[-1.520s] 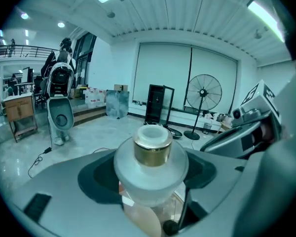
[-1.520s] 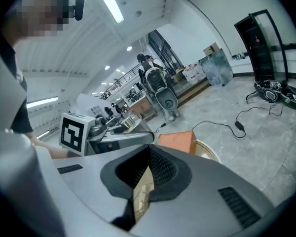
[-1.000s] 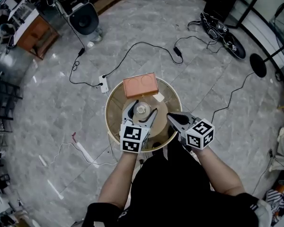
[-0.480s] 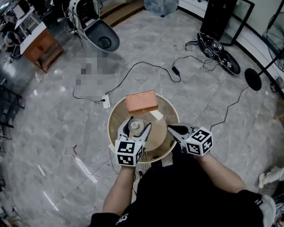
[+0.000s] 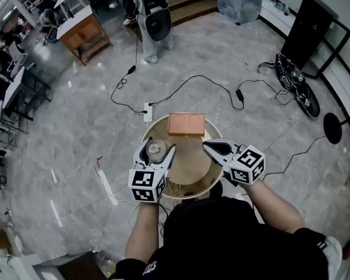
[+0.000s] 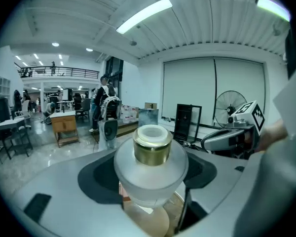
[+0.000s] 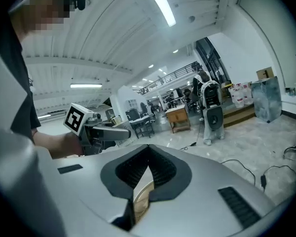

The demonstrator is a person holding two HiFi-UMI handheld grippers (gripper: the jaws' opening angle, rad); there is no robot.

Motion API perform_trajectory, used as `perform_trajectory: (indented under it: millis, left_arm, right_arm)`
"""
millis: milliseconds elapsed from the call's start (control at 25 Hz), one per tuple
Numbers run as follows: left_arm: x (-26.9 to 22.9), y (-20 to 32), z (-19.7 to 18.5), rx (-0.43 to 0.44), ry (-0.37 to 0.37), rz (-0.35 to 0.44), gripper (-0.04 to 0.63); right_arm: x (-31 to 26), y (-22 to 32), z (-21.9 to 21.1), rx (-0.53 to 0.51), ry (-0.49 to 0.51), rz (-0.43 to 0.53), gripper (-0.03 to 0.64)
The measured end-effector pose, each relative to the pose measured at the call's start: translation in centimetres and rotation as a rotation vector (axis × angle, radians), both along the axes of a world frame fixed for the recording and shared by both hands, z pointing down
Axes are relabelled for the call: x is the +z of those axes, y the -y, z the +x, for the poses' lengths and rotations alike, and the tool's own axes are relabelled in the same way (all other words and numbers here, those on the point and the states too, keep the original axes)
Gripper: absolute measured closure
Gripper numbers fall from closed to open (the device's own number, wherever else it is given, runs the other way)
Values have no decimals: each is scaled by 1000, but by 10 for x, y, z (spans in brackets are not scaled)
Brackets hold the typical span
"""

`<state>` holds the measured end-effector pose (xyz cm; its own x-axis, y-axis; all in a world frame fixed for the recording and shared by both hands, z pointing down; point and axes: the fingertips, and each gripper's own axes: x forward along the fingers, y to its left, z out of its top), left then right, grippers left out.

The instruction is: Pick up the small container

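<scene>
head view first, and here's the change – half a second ago the small container (image 5: 154, 149) sat between the left tongs (image 5: 154, 155) over the middle of the round table (image 5: 214, 179); now tongs and container have slid across to the table's left rim. the whole floor has shifted in the frame too, so the camera has swung. the right tongs (image 5: 207, 147) hold about the same place, off to the right of the left pair, tips aimed inward over the tabletop. the orange-brown box (image 5: 186, 123) lies just ahead of both sets of tips, at the far edge of the table.

from up here the container shows as a small circle, so its long axis runs up toward the camera.

left gripper view – the jaws are clamped on the container's frosted round body from either side. its gold collar and white cap point straight up in this view, long axis upright and crosswise to the jaws. a slice of tan tabletop shows beneath the jaws, and the right tongs show off to the right, well apart.

right gripper view – the jaws are closed tip to tip with nothing between the pads, only a thin slit behind the tips with tan table surface showing through it. the left tongs show off to the left.
</scene>
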<state>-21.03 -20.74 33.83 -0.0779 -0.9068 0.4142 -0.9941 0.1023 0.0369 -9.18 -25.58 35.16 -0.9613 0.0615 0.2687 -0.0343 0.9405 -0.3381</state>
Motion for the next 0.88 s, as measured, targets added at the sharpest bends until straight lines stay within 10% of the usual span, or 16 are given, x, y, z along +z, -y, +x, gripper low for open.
perform_trajectory:
  millis: [200,880]
  left_arm:
    - [-19,-14,10,-123,-23,25,250]
    - [-59,-75,-35,-111,81,26,250]
  right_arm:
    - [-21,7,-4,-92,52,92,604]
    - [-60,-28,-23,-29,158,156,606]
